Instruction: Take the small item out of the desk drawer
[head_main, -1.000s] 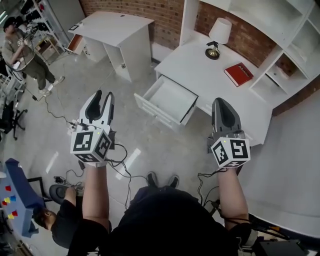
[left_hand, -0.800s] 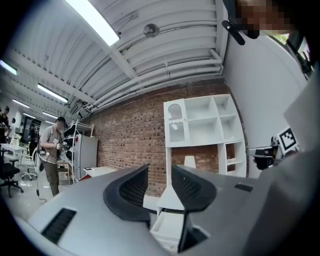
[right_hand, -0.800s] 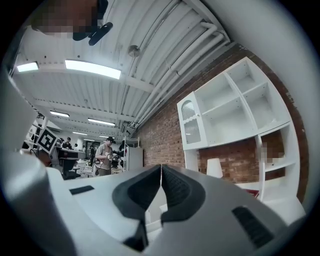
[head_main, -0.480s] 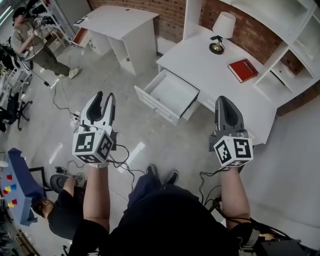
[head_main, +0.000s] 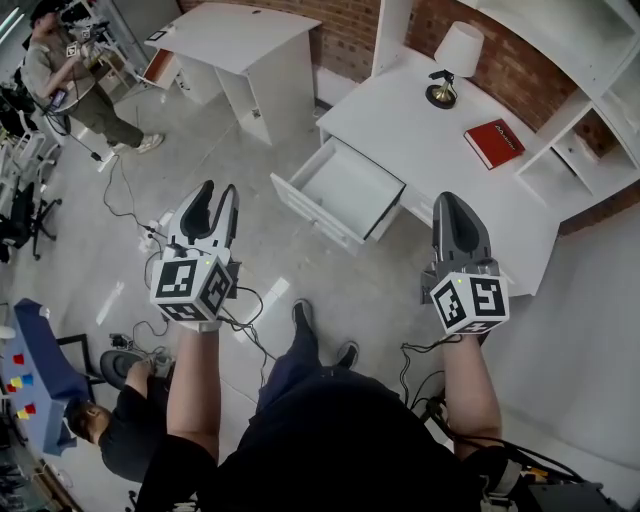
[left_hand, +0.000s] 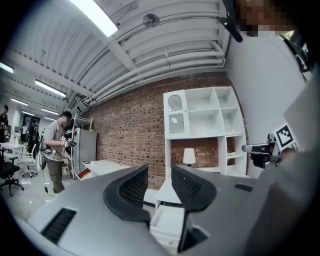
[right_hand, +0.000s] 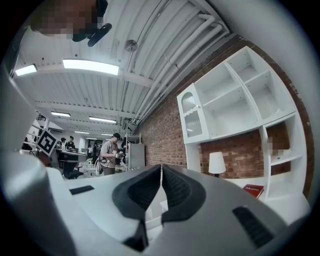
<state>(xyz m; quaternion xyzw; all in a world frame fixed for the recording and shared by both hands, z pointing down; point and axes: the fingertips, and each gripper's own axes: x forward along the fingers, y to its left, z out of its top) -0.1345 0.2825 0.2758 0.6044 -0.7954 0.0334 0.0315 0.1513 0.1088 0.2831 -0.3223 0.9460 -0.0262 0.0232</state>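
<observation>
The jaws of the left gripper (head_main: 218, 192) are apart, holding nothing; those of the right gripper (head_main: 452, 198) are pressed together, empty. The open drawer (head_main: 350, 188) is well away and looks bare, so the small item, unseen from here, might be missed.

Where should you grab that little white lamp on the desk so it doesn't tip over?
Probably the lamp is best taken by its thin dark neck, between the white shade and the brass base. It stands upright and the neck is its narrowest part, so jaws should fit around it. Come in level from the desk's open front, because the brick wall is behind it.
</observation>
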